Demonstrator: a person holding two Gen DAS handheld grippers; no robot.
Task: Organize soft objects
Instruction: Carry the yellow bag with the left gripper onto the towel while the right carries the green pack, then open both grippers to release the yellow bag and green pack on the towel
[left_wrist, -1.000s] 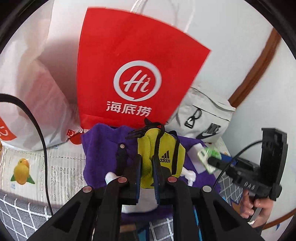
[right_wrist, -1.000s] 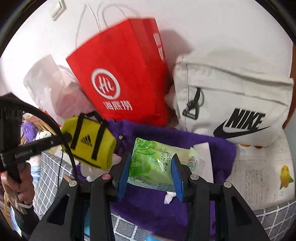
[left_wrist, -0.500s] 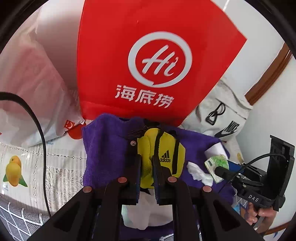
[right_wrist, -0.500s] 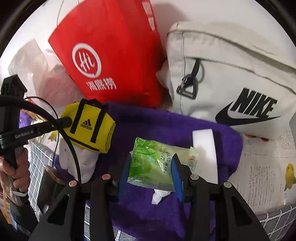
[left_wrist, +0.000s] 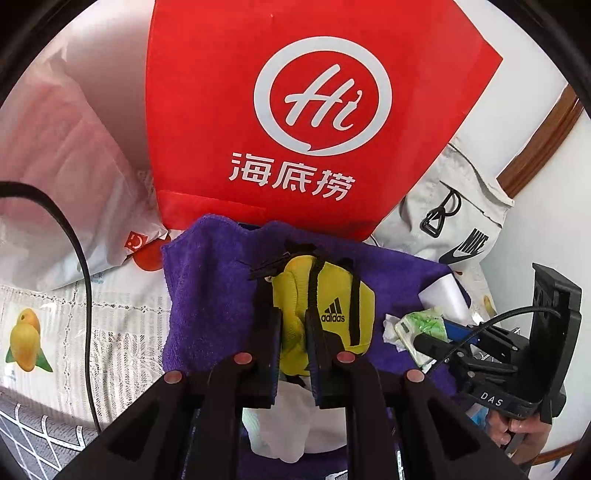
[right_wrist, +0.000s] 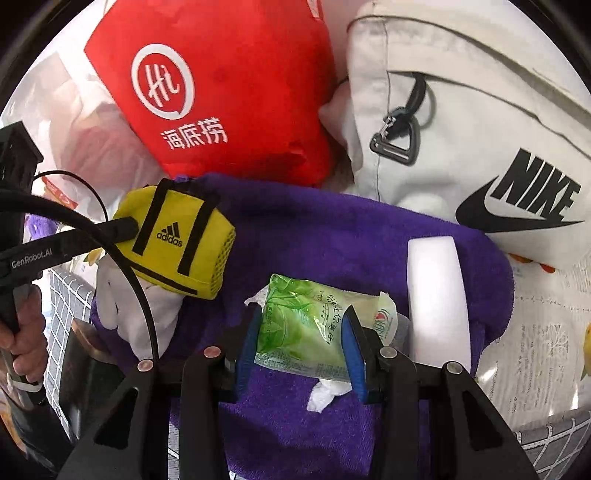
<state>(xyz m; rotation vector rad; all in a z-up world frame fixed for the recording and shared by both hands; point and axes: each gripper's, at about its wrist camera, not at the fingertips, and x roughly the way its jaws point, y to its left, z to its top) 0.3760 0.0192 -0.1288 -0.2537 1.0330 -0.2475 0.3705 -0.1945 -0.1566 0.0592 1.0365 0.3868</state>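
My left gripper (left_wrist: 291, 325) is shut on a small yellow Adidas pouch (left_wrist: 332, 306) with black straps, pinching one end of it just above the purple towel (left_wrist: 210, 295). The right wrist view shows that pouch (right_wrist: 181, 240) at the left, held by the other gripper. My right gripper (right_wrist: 301, 332) is shut on a green tissue pack (right_wrist: 306, 328), low over the purple towel (right_wrist: 332, 243). In the left wrist view the green pack (left_wrist: 421, 325) and the right gripper sit at the far right. A white foam block (right_wrist: 436, 302) lies on the towel beside the pack.
A red paper bag (left_wrist: 314, 110) stands behind the towel, a white Nike bag (right_wrist: 480, 129) to its right, a translucent plastic bag (left_wrist: 55, 166) to its left. White cloth (right_wrist: 136, 314) lies under the pouch. A crumpled tissue (right_wrist: 325, 395) rests on the towel. A fruit-print tablecloth (left_wrist: 74, 314) covers the surface.
Both grippers have come down and forward toward the purple towel, each still gripping its object. The red bag and the Nike bag now loom larger.
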